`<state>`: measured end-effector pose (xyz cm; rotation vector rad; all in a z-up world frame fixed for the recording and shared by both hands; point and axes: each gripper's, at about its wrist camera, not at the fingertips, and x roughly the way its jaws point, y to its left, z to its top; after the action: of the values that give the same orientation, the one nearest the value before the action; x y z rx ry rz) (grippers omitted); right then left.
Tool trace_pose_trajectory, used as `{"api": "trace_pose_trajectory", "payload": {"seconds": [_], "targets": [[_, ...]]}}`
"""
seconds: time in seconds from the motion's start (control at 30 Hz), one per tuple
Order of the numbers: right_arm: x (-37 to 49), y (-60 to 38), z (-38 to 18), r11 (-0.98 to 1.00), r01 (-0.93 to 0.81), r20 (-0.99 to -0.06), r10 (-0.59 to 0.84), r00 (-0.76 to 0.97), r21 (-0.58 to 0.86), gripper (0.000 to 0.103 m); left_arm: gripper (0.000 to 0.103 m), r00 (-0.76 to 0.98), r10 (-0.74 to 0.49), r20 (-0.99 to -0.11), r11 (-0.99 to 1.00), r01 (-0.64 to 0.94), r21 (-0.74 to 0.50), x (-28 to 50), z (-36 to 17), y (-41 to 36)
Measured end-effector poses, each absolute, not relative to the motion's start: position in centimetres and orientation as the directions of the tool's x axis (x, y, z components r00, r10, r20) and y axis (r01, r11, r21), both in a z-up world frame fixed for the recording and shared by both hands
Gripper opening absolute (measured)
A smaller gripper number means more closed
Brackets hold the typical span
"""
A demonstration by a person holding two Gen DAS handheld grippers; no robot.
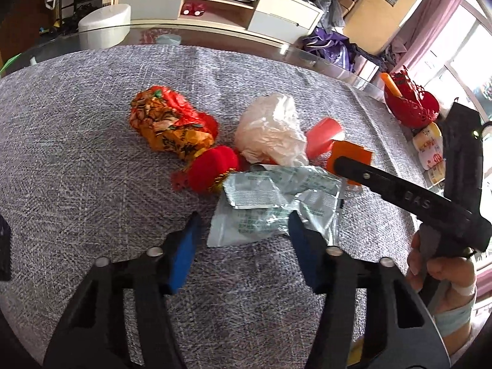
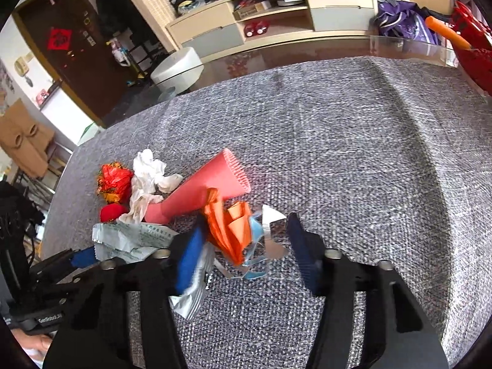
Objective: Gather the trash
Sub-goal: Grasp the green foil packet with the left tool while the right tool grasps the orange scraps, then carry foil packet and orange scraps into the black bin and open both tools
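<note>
Trash lies heaped on a grey cloth point(image 1: 77, 160): a crumpled orange-and-red wrapper point(image 1: 166, 123), a red plush ornament point(image 1: 212, 166), a white plastic bag point(image 1: 270, 129), a pink corrugated sheet point(image 2: 209, 184) and a silver foil packet point(image 1: 270, 203). My left gripper point(image 1: 244, 224) stands low over the cloth with the foil packet between its blue pads. The right pad touches the packet; the left pad is clear of it. My right gripper point(image 2: 246, 230) straddles a crumpled orange wrapper point(image 2: 230, 227) mixed with silver and blue scraps. Its left pad touches the pile and a gap shows at the right pad.
A red basket point(image 1: 409, 101) holding an orange stick and some jars point(image 1: 429, 147) stand at the table's right edge. A hand point(image 1: 436, 270) holds the right gripper's handle. The glass table rim point(image 1: 215, 35) runs along the back, with a low cabinet point(image 1: 215, 3) beyond.
</note>
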<state>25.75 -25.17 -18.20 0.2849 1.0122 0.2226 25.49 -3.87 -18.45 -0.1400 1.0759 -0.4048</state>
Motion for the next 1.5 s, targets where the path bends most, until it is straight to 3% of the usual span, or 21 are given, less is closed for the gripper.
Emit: {"api": "trace_pose_trajectory", "payload": {"seconds": [0.07, 0.13, 0.4, 0.5, 1.13, 1.5], "targets": [[25.7, -24.8, -17.9, 0.943, -0.07, -0.797, 0.313, 0.517, 0.326, 0.033, 0.032, 0.412, -0.395, -0.821, 0.914, 0.264, -0.307, 25.3, -18.3, -4.0], [25.6, -24.4, -17.7, 0.948, -0.079, -0.796, 0.303, 0.523, 0.309, 0.026, 0.026, 0.415, -0.398, -0.818, 0.912, 0.273, -0.305, 25.0, -18.1, -4.0], [24.5, -24.7, -16.2, 0.957, -0.059, -0.791, 0.269, 0.55, 0.284, 0.022, 0.014, 0.469, -0.385, -0.795, 0.918, 0.279, -0.28, 23.3, -16.4, -3.1], [23.6, -24.9, -15.2, 0.96, -0.054, -0.785, 0.258, 0.564, 0.276, 0.022, 0.001, 0.488, -0.395, -0.778, 0.915, 0.284, -0.287, 22.3, -15.4, -2.7], [12.8, -23.5, -9.5, 0.963, -0.097, -0.745, 0.256, 0.615, 0.251, 0.022, 0.0, 0.598, -0.364, -0.714, 0.923, 0.334, -0.191, 10.1, -8.3, -2.7], [5.2, -22.5, -12.9, 0.954, -0.115, -0.8, 0.296, 0.522, 0.278, 0.022, 0.0, 0.542, -0.358, -0.76, 0.918, 0.353, -0.18, 2.1, -10.0, -2.8]]}}
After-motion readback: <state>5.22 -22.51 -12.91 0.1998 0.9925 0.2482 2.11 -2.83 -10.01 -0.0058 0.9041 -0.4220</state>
